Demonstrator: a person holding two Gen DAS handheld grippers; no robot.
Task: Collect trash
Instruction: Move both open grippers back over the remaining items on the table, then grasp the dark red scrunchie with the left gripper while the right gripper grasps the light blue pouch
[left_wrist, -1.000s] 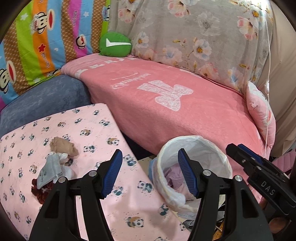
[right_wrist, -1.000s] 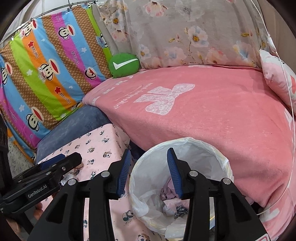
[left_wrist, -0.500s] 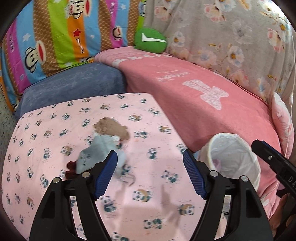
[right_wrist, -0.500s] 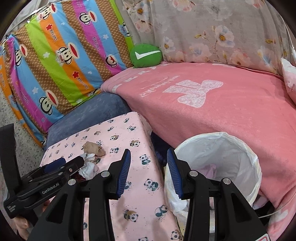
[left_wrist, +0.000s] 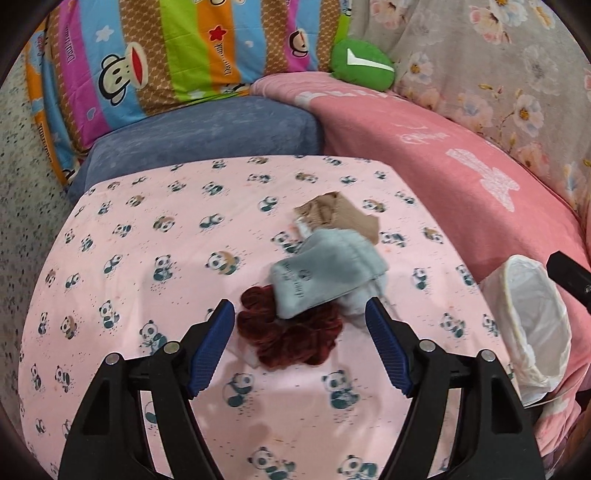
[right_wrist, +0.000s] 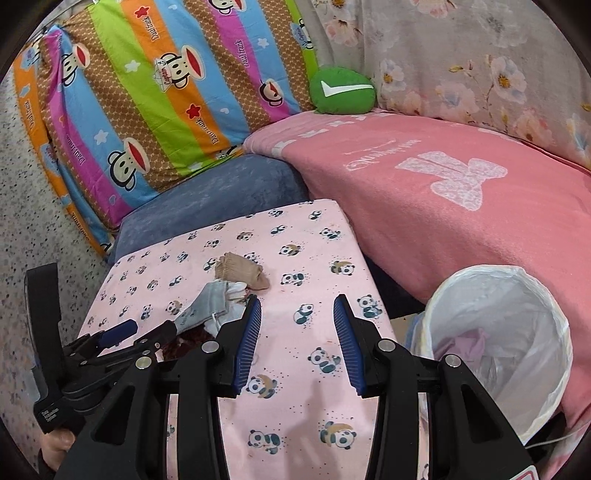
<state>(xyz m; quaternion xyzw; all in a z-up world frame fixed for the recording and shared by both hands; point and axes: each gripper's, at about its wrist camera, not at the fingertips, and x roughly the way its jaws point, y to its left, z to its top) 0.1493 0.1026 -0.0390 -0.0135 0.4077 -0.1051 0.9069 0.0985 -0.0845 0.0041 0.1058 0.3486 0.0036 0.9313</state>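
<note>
Left gripper (left_wrist: 300, 315) spread wide, nothing pinched – blue pads either side of a small heap at centre frame: dark red crumpled piece (left_wrist: 291, 332) lowest, grey sock (left_wrist: 325, 273) lying over it, tan sock (left_wrist: 338, 218) just above, all on the panda-print cloth (left_wrist: 147, 236). Right gripper (right_wrist: 297, 314) partly apart, empty, over bare cloth at centre of its view. White-lined trash bin (right_wrist: 495, 332) at lower right, beside the pink blanket (right_wrist: 461, 206), with some scraps already inside. Green cushion (right_wrist: 341, 90) up top –
</note>
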